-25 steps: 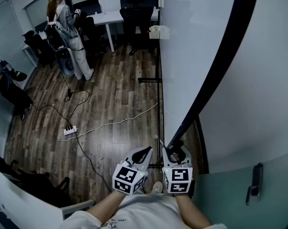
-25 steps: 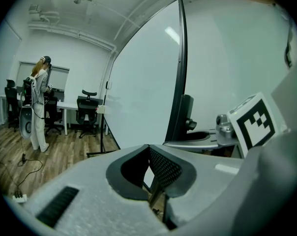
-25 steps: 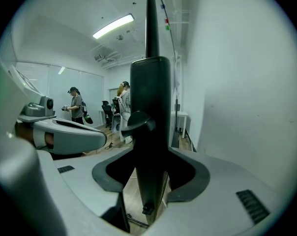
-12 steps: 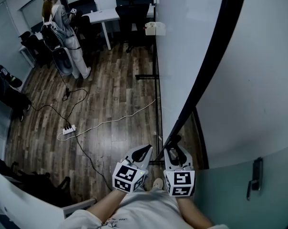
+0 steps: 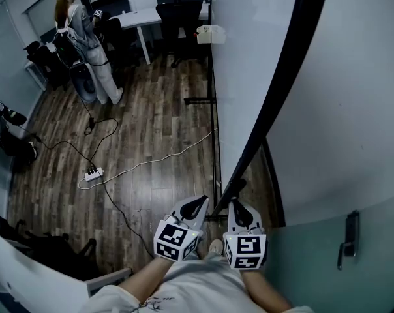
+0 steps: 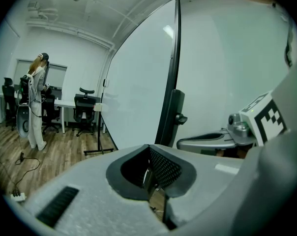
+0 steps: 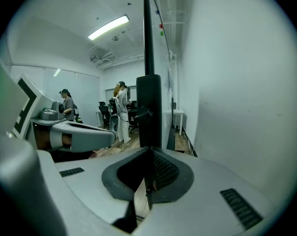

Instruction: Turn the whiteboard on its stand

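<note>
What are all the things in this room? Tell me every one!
whiteboard: one, white with black frame, upright, right of middle
stand: one, black, under the whiteboard
clamp: one, black, low on the board's near edge
small box: one, pale, board's far end
floor: brown wood
power strip: one, white, on the floor, left
cables: several, black and white, across the floor
desk: one, white, far end
office chairs: several, black, by the desk
standing person: one, pale grey, by the desk
second person: one, grey top, farther off
door handle: one, dark, lower right
left gripper: white, jaws together, empty
right gripper: white, jaws have just been closing, now together at the clamp's foot, nothing seen between
</note>
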{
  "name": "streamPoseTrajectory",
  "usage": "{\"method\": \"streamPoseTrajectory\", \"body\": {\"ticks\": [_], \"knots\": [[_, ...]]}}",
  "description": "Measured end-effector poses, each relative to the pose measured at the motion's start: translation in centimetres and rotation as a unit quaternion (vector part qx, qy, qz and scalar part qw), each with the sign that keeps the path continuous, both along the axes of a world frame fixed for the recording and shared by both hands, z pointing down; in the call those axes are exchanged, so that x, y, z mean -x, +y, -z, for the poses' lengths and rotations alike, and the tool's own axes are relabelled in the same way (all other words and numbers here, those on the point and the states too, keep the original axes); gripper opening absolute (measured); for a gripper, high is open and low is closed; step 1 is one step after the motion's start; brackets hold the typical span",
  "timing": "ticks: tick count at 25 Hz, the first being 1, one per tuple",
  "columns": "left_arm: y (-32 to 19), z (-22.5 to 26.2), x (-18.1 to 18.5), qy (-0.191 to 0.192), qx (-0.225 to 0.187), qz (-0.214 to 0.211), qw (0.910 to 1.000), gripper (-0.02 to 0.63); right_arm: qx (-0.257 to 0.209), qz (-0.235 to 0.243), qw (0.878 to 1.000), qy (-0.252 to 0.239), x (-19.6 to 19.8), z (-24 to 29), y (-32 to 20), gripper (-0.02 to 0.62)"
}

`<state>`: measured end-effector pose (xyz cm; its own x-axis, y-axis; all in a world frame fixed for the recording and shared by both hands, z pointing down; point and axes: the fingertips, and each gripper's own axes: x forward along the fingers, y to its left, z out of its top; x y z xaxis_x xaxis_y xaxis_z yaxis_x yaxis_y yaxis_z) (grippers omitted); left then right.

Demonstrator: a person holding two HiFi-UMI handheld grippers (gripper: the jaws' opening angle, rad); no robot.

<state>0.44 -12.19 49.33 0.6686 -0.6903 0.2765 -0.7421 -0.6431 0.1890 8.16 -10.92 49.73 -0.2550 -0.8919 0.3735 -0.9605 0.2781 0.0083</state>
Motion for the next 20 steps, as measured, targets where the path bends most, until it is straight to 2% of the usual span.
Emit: {"method": "streamPoseTrajectory", "body": {"ticks": [20], "knots": [[1.1, -0.8, 0.4, -0.009, 0.005, 0.0, 0.9999, 0.011, 0.025, 0.014, 0.999, -0.014, 0.6, -0.9, 0.6, 0.006]]}}
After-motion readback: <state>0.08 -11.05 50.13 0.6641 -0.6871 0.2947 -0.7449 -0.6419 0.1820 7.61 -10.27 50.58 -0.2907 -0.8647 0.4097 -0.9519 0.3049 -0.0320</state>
